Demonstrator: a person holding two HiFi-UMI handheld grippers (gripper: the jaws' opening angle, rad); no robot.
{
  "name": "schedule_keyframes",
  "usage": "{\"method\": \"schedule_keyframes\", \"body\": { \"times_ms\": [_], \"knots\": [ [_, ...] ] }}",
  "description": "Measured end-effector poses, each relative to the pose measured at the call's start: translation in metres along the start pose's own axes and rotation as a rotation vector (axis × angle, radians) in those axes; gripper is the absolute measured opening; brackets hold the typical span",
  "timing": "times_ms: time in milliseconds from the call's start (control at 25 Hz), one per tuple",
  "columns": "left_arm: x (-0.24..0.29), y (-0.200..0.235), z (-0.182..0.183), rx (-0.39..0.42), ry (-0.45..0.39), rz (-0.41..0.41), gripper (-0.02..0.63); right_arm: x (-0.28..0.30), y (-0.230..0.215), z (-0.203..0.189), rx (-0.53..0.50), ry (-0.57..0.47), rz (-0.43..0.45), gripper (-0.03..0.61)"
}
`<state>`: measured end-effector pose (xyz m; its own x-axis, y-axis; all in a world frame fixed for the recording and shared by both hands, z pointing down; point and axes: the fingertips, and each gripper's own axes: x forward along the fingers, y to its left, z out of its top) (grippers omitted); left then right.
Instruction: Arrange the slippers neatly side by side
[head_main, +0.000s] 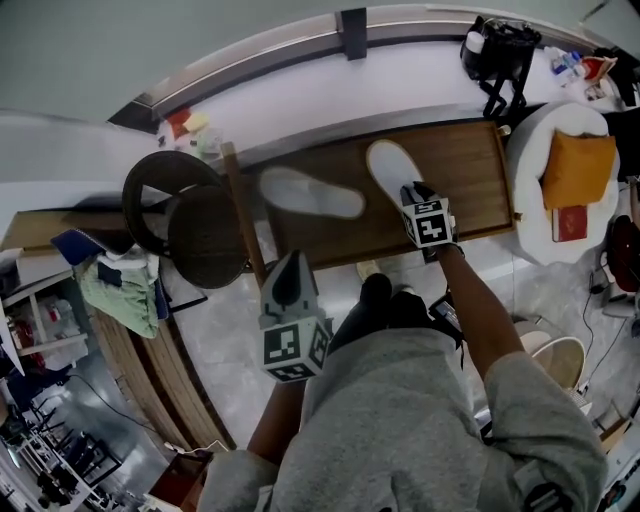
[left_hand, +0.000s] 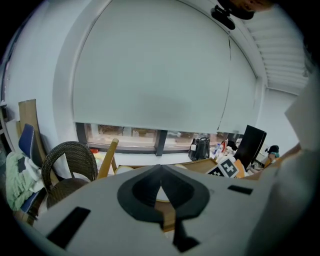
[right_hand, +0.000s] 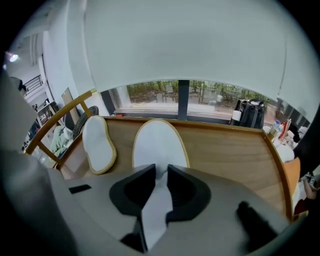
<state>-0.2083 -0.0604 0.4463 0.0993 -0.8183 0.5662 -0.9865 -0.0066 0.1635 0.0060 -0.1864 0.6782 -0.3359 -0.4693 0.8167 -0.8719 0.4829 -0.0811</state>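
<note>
Two white slippers with tan rims lie on the wooden table (head_main: 470, 170). One slipper (head_main: 310, 192) (right_hand: 98, 144) lies crosswise at the table's left. The other slipper (head_main: 390, 163) (right_hand: 157, 142) points away from me, right of the middle. My right gripper (head_main: 412, 192) (right_hand: 161, 171) hangs over this slipper's heel, jaws slightly apart, white sole showing in the gap, pads not pressing. My left gripper (head_main: 292, 264) (left_hand: 160, 169) hovers at the near table edge, short of the crosswise slipper, fingertips together and holding nothing.
A dark wicker chair (head_main: 190, 215) stands at the table's left end. A black bag (head_main: 500, 55) sits on the sill behind. A round white seat with an orange cushion (head_main: 578, 168) is on the right. Green cloth (head_main: 120, 290) lies lower left.
</note>
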Motion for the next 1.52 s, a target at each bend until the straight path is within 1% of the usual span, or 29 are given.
{"method": "schedule_keyframes", "body": {
  "times_ms": [40, 80, 160, 360, 560, 640, 800, 960, 1000, 1200, 1400, 1520],
  "knots": [
    [0.000, 0.002, 0.000, 0.000, 0.000, 0.004, 0.015, 0.001, -0.002, 0.001, 0.024, -0.004, 0.002, 0.051],
    [-0.001, 0.003, 0.000, -0.001, 0.000, 0.007, 0.015, 0.000, -0.003, 0.002, 0.053, -0.015, 0.003, 0.037],
    [-0.001, 0.005, 0.000, -0.004, -0.001, 0.009, 0.015, -0.003, -0.004, 0.007, 0.107, -0.041, 0.005, 0.033],
    [0.002, 0.002, 0.002, -0.011, -0.006, -0.005, 0.015, -0.021, -0.007, 0.016, 0.193, -0.076, -0.021, 0.032],
    [0.004, -0.010, 0.004, -0.008, -0.019, -0.034, 0.015, -0.042, -0.013, 0.019, 0.336, -0.084, -0.036, 0.032],
    [0.005, -0.014, 0.006, -0.009, -0.025, -0.042, 0.015, -0.049, -0.015, 0.021, 0.362, -0.090, -0.045, 0.032],
    [0.003, -0.017, 0.009, -0.010, -0.033, -0.048, 0.015, -0.050, -0.017, 0.014, 0.365, -0.055, -0.069, 0.032],
    [-0.001, -0.012, 0.011, -0.016, -0.048, -0.031, 0.015, -0.055, -0.024, 0.016, 0.449, -0.037, -0.135, 0.032],
    [-0.002, -0.010, 0.011, -0.020, -0.052, -0.025, 0.014, -0.057, -0.025, 0.019, 0.448, -0.039, -0.152, 0.032],
    [-0.008, 0.001, 0.009, -0.057, -0.055, -0.006, 0.015, -0.071, -0.023, 0.026, 0.372, -0.038, -0.213, 0.032],
    [-0.009, 0.004, 0.010, -0.065, -0.068, -0.009, 0.014, -0.082, -0.028, 0.033, 0.341, -0.107, -0.207, 0.032],
    [-0.007, 0.005, 0.012, -0.069, -0.073, -0.016, 0.015, -0.092, -0.036, 0.040, 0.332, -0.123, -0.223, 0.032]
  ]
}}
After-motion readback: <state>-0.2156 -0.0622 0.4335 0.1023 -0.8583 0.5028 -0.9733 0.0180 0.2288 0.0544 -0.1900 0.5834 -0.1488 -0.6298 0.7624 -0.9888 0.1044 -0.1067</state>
